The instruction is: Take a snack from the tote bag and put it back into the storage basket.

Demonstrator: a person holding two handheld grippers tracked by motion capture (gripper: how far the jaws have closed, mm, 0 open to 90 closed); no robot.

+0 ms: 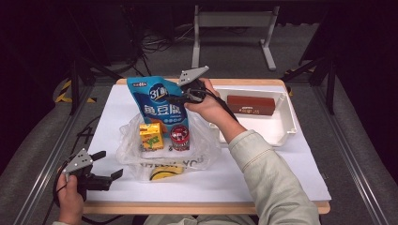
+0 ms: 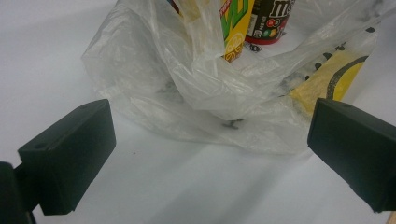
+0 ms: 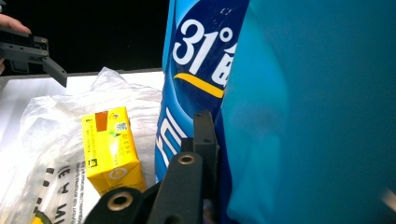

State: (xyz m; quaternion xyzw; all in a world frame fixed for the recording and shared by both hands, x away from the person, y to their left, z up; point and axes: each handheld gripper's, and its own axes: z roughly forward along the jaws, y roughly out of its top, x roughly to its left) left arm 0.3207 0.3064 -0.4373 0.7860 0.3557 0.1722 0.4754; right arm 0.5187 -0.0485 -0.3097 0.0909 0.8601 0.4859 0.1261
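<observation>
The blue snack bag (image 1: 158, 101) is held upright over the clear plastic bag (image 1: 141, 161) on the table (image 1: 263, 180) by the clamped right tongs (image 1: 184, 99), while the left tongs (image 1: 109, 165) are spread wide nearby.

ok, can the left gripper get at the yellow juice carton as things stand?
Probably not directly. The left gripper sits open at the table's near-left corner, and the crumpled clear plastic bag lies between its jaws and the yellow juice carton, which stands inside the bag.
</observation>
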